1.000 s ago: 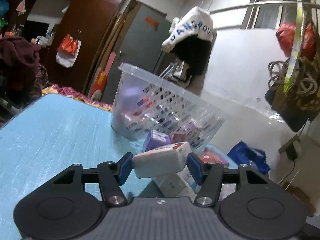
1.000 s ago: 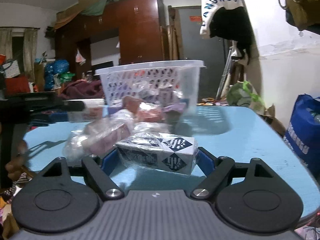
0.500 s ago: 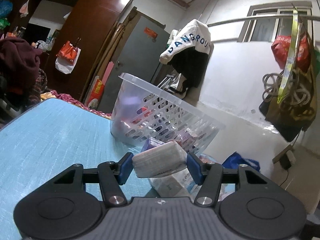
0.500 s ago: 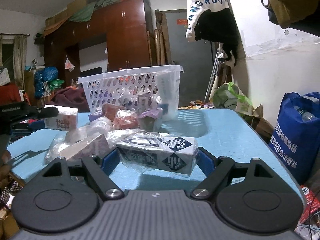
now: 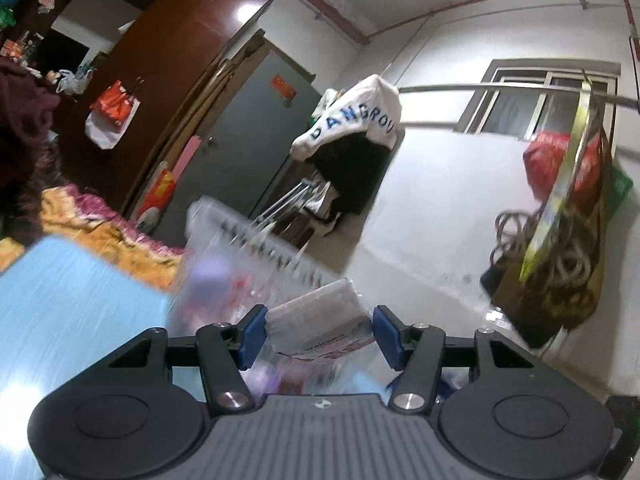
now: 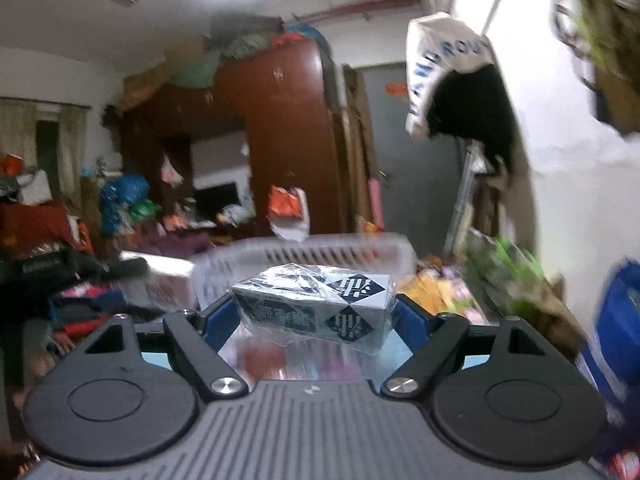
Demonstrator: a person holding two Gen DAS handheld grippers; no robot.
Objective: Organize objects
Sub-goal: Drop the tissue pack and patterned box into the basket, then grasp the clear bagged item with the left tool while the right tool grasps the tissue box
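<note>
My left gripper (image 5: 318, 330) is shut on a white tissue pack (image 5: 320, 318) with red print and holds it in the air, just in front of the clear plastic basket (image 5: 248, 248). My right gripper (image 6: 316, 314) is shut on a dark blue-and-white box wrapped in clear film (image 6: 316, 304), lifted and level with the basket rim (image 6: 304, 254). The left gripper and its pack (image 6: 160, 284) show blurred at the left of the right wrist view. The basket holds several small packets, blurred.
The blue table (image 5: 68, 292) lies below left. Loose packets (image 6: 280, 360) lie on it under the right gripper, blurred. A blue bag (image 6: 616, 320) stands at the right beside the table. A coat (image 5: 352, 148) hangs behind the basket.
Both grippers have lifted their loads off the table and moved toward the basket. Both views now tilt upward and are motion-blurred.
</note>
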